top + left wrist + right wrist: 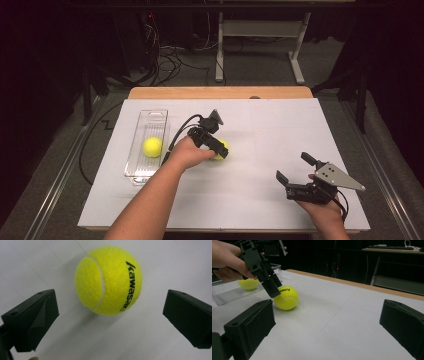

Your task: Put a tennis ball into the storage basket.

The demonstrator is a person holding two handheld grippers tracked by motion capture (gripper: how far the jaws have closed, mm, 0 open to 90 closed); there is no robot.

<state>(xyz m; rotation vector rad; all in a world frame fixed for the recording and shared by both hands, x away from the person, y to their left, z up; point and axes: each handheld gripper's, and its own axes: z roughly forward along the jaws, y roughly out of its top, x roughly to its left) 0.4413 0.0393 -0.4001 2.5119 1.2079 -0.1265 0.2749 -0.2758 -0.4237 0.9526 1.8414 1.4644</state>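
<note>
Tennis ball [221, 149] near the middle of the white table [260, 195] is what the left gripper [216, 146] hangs over in the high view, its black body covering most of the ball. Off to the left, a clear plastic tray [159, 116] lies lengthwise on the table with a second yellow ball [152, 147] inside it. The right gripper [296, 173] sits low near the front right part of the table, well apart from both balls, its fingers spread wide on nothing.

Left gripper view: the tennis ball [108, 280] rests on the table, black lettering down its side. The two black fingers [32, 320] stand wide, one on either side of the ball and a little short of it, touching neither side.

Right gripper view: its own fingers [249, 330] are wide apart over bare table [342, 322]. Farther off, the left gripper [272, 288] comes down from a hand [227, 260] with one fingertip right at the tennis ball [286, 298]; whether it touches cannot be told. Behind them the second ball [248, 283] lies in the clear tray [229, 293].
</note>
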